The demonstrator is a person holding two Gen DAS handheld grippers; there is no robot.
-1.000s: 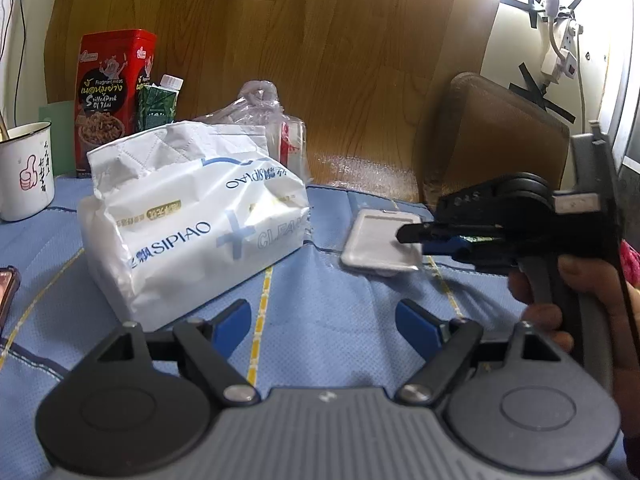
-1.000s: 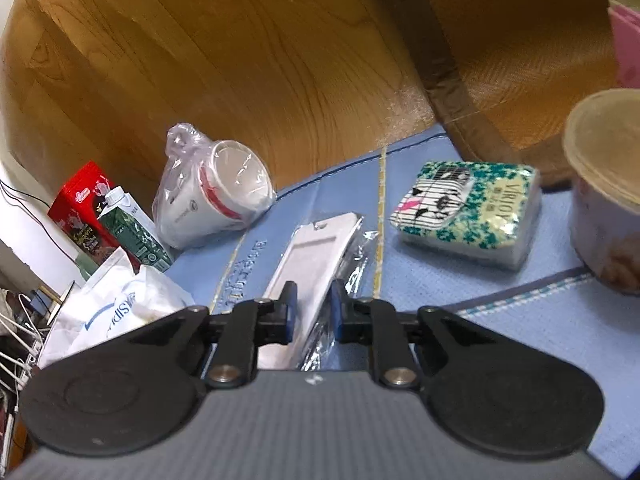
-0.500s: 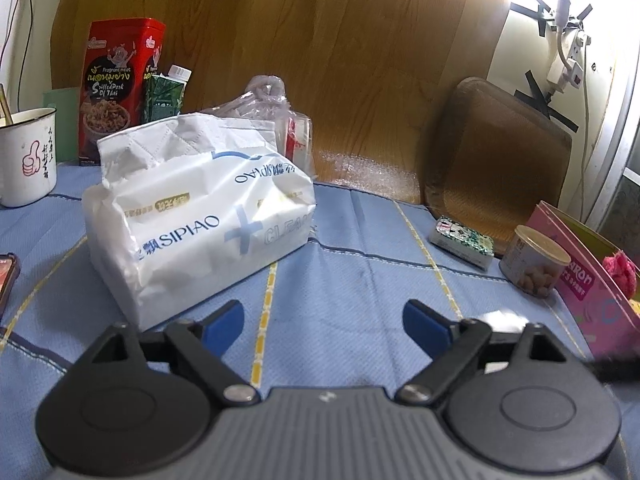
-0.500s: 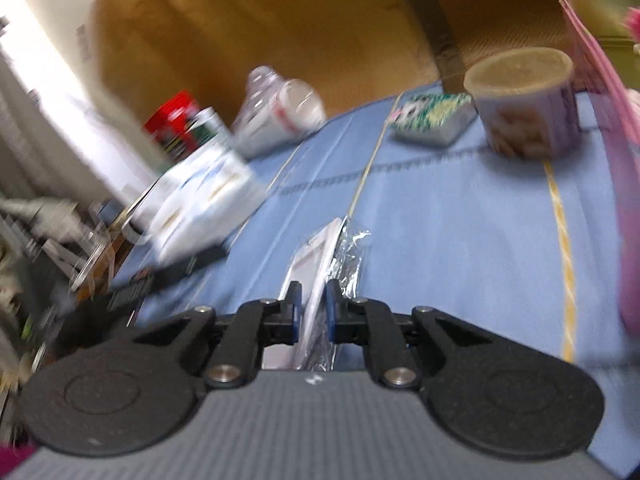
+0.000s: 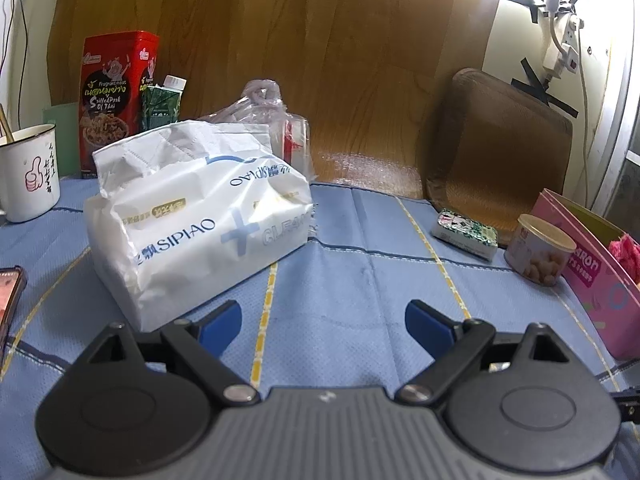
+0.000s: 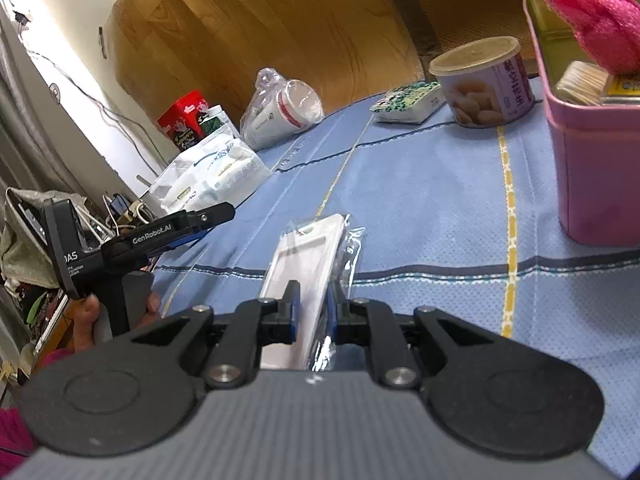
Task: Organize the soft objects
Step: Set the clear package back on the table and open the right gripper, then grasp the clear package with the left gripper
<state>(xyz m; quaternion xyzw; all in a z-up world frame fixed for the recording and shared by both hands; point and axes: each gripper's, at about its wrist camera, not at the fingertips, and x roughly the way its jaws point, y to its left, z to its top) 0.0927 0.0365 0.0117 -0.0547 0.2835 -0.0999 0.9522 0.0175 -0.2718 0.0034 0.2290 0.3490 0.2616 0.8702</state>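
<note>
Your right gripper (image 6: 311, 312) clamps flat white card holder (image 6: 308, 256) in crinkly clear sleeve, above woven blue cloth (image 6: 420, 184) | your left gripper (image 5: 322, 320) jaws wide, just opened, empty | soft tissue pack (image 5: 200, 216) beside it

At the back left of your worktop stands a red snack tin (image 5: 118, 100), a green carton (image 5: 162, 102) touching its right side, and a white enamel mug (image 5: 26, 172) nearer the edge. To your right, a lidded snack can (image 5: 538, 248) sits beside the wooden tray (image 5: 500, 152).
</note>
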